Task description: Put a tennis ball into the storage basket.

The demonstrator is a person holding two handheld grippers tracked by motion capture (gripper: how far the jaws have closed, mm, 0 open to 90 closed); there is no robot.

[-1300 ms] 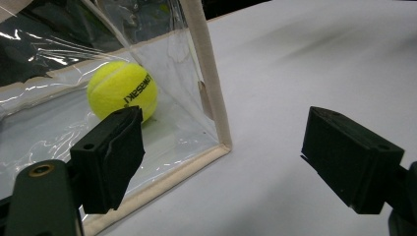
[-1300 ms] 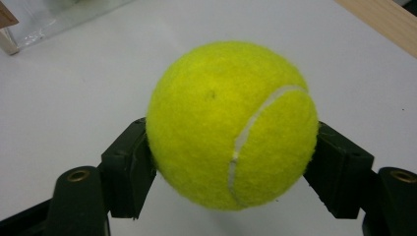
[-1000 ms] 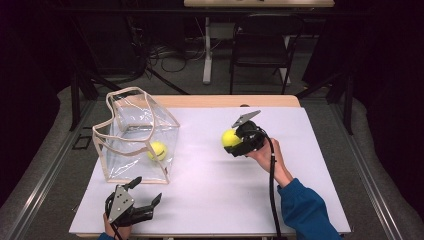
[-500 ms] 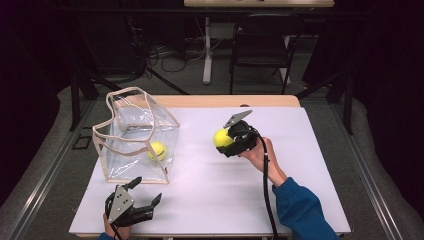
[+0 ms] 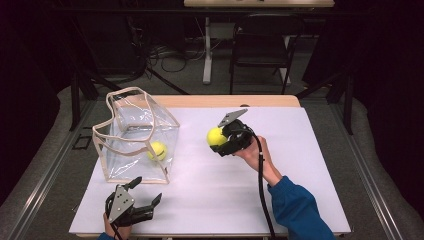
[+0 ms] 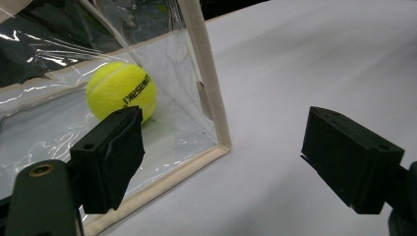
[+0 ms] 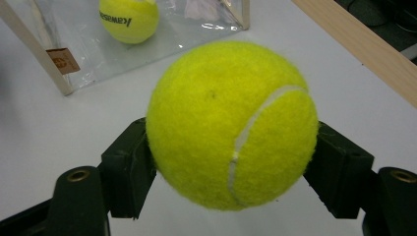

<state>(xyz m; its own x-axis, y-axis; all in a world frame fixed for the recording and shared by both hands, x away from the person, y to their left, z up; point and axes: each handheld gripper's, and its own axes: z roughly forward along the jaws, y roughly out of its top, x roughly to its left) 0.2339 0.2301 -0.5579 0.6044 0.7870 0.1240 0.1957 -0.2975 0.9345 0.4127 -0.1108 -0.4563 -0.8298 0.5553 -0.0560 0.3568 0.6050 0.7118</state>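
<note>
My right gripper is shut on a yellow tennis ball, held above the white table top right of centre; in the right gripper view that ball sits squeezed between both black jaws. A clear plastic bag with beige trim stands at the left, with a second tennis ball inside near its right front corner. My left gripper rests at the table's front left edge, open, with nothing between its jaws. In the left gripper view the bag's corner and the ball inside lie just ahead.
The white sheet covers a wooden table whose far edge shows as a bare strip. A chair and table legs stand on the floor behind. A black cable trails from the right gripper along the blue sleeve.
My right gripper has carried its ball leftward, toward the bag. The left gripper and the bag have stayed where they were.
</note>
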